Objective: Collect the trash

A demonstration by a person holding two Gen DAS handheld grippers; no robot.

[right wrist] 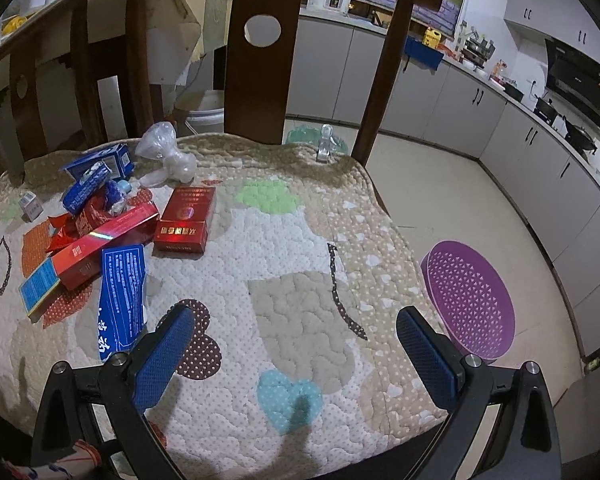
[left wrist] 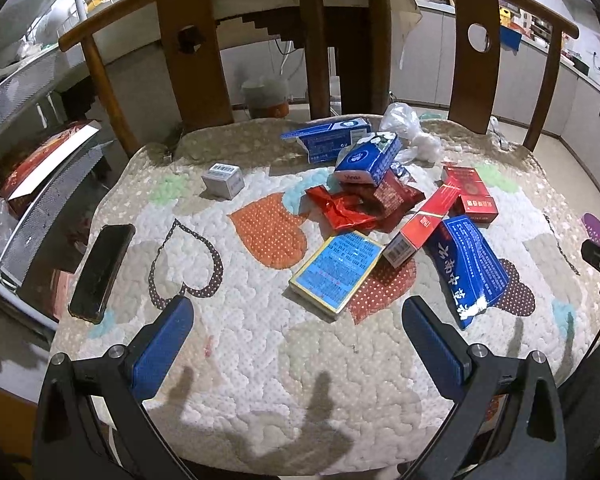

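Left wrist view: the trash sits heaped on the right half of the quilted seat cushion. Nearest my left gripper lies a flat light-blue box. A long red carton leans over that box's far corner. Just right of it, a blue packet with white characters. Behind them, crumpled red wrappers, a blue tissue pack, a torn blue box and a clear plastic bag. A squat red box lies at the pile's right edge. A small grey box stands apart to the left. A black phone lies at the cushion's left edge.

My left gripper is spread wide, nothing between its fingers, above bare quilt short of the pile.

Right wrist view: my right gripper is also spread wide and empty, above the cushion well right of the heap. The blue packet lies just beside its left finger. A purple round mat lies on the floor to the right. Chair backs stand behind.
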